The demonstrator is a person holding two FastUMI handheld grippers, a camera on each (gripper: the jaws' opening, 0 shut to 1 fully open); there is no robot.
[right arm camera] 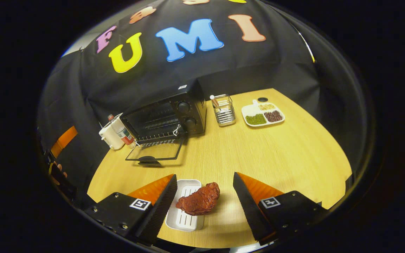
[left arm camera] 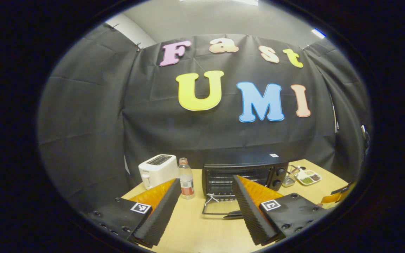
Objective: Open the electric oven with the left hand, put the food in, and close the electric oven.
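Standing at the left of the pale wooden table [left arm camera: 195, 228] in the left gripper view were a white two-slot toaster [left arm camera: 157, 170] and, just beside it, a clear plastic bottle with a red label [left arm camera: 186, 178]. Next came the black electric oven [left arm camera: 244, 174], its glass door [left arm camera: 220, 210] dropped flat onto the tabletop and its wire rack visible inside. Right of the oven sat a wire cutlery holder [left arm camera: 288, 177] and a white divided dish of beans [left arm camera: 309, 177]. The left gripper [left arm camera: 206, 207] hung in front of the oven with its fingers wide apart, holding nothing.

In the right gripper view, the reddish-brown piece of food [right arm camera: 199, 203] lay on a white ribbed tray [right arm camera: 185, 205], its right end overhanging the table, well apart from the open oven. The right gripper [right arm camera: 204, 202] was spread wide, one finger on either side of the food, neither touching it.
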